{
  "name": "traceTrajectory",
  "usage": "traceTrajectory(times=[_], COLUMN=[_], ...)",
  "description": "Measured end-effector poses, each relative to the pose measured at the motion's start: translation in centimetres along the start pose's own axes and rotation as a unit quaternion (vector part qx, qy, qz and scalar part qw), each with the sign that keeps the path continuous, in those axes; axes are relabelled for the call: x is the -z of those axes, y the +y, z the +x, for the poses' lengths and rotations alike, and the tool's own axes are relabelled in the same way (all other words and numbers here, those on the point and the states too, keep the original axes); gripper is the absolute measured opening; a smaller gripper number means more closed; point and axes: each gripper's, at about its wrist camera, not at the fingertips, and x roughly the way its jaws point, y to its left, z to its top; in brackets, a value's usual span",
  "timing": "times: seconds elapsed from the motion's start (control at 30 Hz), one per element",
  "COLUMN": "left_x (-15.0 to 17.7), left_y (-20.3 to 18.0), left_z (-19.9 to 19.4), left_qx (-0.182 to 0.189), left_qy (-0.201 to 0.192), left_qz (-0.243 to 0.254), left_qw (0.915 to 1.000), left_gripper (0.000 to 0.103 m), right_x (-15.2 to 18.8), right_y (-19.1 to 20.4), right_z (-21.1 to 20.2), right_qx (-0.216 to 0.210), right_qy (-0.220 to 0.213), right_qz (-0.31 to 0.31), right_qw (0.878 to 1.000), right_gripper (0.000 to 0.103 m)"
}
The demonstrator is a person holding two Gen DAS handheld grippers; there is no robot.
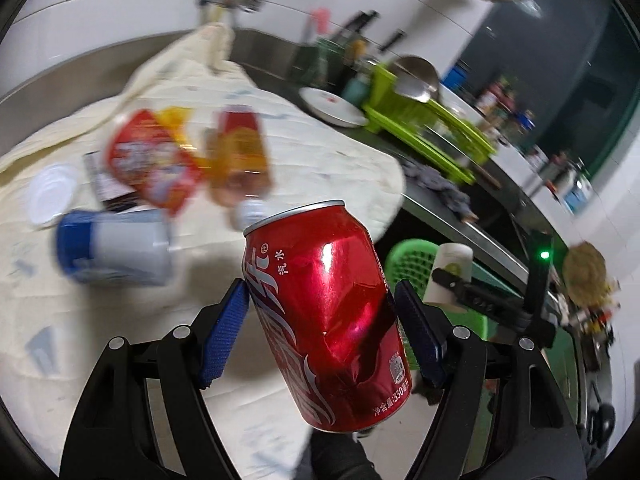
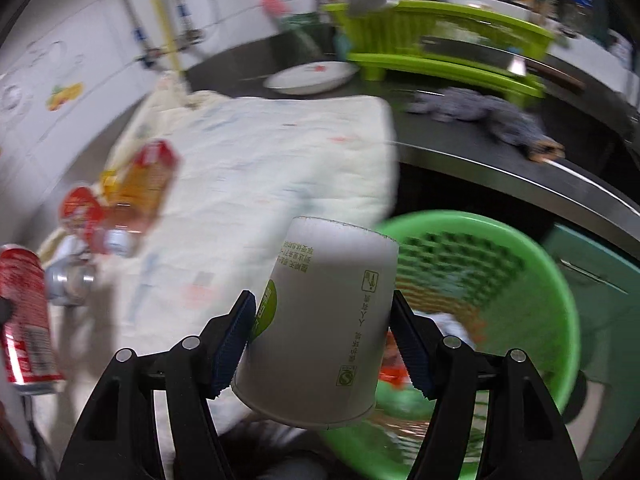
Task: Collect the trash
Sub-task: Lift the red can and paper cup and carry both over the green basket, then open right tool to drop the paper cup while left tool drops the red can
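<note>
On the left of the left wrist view, a cream quilted cloth (image 1: 320,152) covers the counter and carries the blurred litter: a flat white plastic lid (image 1: 50,194), a blue-and-white cup lying on its side (image 1: 112,250), a red snack wrapper (image 1: 154,162) and an orange-labelled bottle (image 1: 240,156). At the centre, the left gripper (image 1: 320,334) is clamped on a dented red aluminium soda can (image 1: 328,320), its blue ribbed pads (image 1: 226,336) pressing both sides; the can tilts, its top rim pointing away from the camera. Further right sit a white plate (image 1: 332,108) and a lime-green dish rack (image 1: 432,124) on the dark steel counter.

In the right wrist view the red can (image 2: 26,316) appears at the far left edge, with the wrapper and the bottle on the cloth just beyond it. At the centre, the right gripper (image 2: 322,340) grasps a white paper cup with green printing (image 2: 324,328), held tilted, its base away from the camera and its mouth toward it. To the right and below stands a round green plastic basket with a perforated wall (image 2: 520,280), already holding some scraps; the cup hangs near its rim. A grey rag (image 2: 480,114) lies on the counter behind.
</note>
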Motion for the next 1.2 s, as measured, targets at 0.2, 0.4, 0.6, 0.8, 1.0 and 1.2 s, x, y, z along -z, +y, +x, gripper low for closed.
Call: traceTrajectory(times=[0.2,0.4,0.6,0.8,1.0,1.2], left_x=[-0.4,-0.5,-0.6,0.0,0.8,1.4], left_y=[-5.1,-9.9,-13.1,-15.6,-16.7,-16.9], left_z=[3.8,8.2,12.0,16.0,18.8,18.6], left_qx=[0.032,0.051,0.06,0.065,0.063,0.064], left_qy=[0.022,0.049,0.068,0.095,0.125,0.122], left_qz=[0.038,0.079,0.101,0.119,0.124,0.133], left_qw=[0.9985,0.9944,0.9907,0.9862,0.9823,0.9815], left_gripper=[0.073,0.073,0.073,0.074,0.075,0.08], right_x=[1.6,2.4,2.8,3.0,3.5,3.9], right_y=[-5.6,-8.7,-9.8,-10.0,-10.1,-9.9], right_z=[0.6,0.4,-0.7,-2.1,-3.0,-3.4], right_qx=[0.045,0.059,0.069,0.087,0.101,0.098], right_qy=[0.012,0.007,-0.001,-0.015,-0.023,-0.025], right_qz=[0.027,0.049,0.048,0.037,0.025,0.025], right_qw=[0.999,0.997,0.996,0.995,0.994,0.995], right_gripper=[0.066,0.074,0.074,0.074,0.075,0.075])
